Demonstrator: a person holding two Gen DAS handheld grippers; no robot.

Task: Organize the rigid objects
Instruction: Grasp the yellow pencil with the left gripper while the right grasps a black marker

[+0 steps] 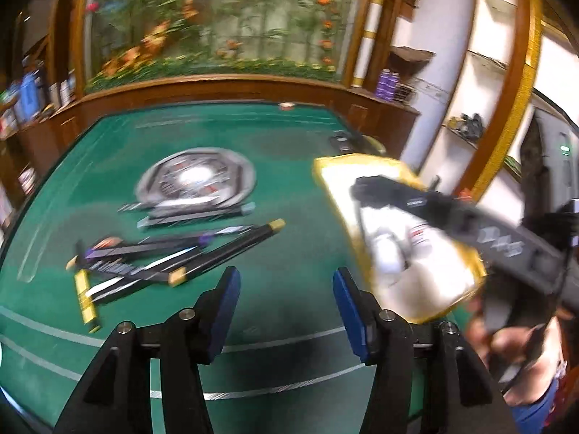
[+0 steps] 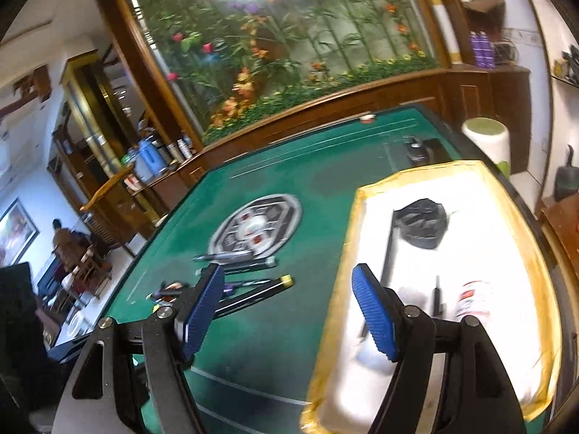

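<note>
A flower mural [image 1: 217, 25] and wooden shelves ring the green felt desk [image 1: 282, 137]. On it a gold-rimmed white tray [image 2: 506, 195] sits beside scattered pens [image 1: 170, 253]. Both hand-held grippers, left [image 1: 286, 311] and right [image 2: 287, 311], stand apart, empty. The blur suggests haste; a pen could be knocked off the desk.

Sticks [image 1: 173, 253]: long black bars with yellow, grey or purple end caps, lying flat and criss-crossed, ahead-left of left hand-held gripper [image 1: 286, 303].
Tray [image 2: 506, 195]: white, yellow-rimmed, ahead-right of right hand-held gripper [image 2: 289, 307]; holds blurred small items.
</note>
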